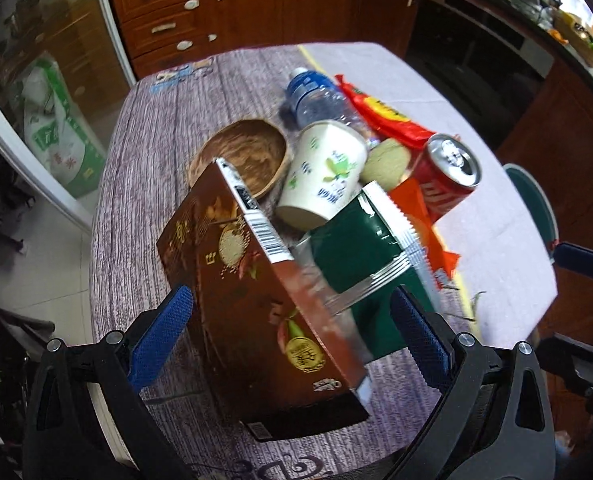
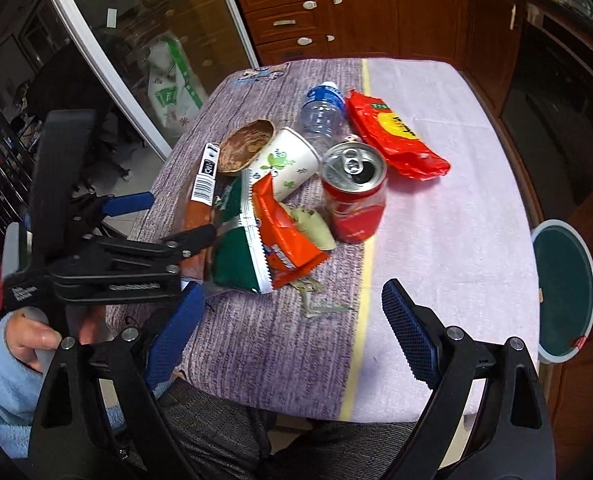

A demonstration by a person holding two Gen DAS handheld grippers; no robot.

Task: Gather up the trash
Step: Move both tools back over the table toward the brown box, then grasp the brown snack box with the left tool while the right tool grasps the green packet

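Right gripper (image 2: 292, 332): jaws spread wide over the near table edge; nothing is held between them
Left gripper (image 1: 292, 336): blue pads are set wide either side of the brown box (image 1: 256, 304); contact cannot be told, so neither can a grip; in the right view it is seen held by a hand (image 2: 36, 340) in a light blue sleeve
Table (image 2: 456, 208): covered by a cloth, purple woodgrain on one side, pale on the other, with a yellow stripe between
Near trash: green packet (image 2: 236, 256) and orange packet (image 2: 284, 236) are overlapped beside the box; dried leaves (image 2: 320, 300) lie in front
Middle trash: paper cup (image 2: 288, 164) is tipped on its side; red can (image 2: 354, 192) stands upright; wooden bowl (image 2: 246, 148) sits behind the cup
Far trash: bottle (image 2: 322, 112) lies flat; red bag (image 2: 392, 136) is beside it
Floor: green bin (image 2: 564, 292) is seen right of the table
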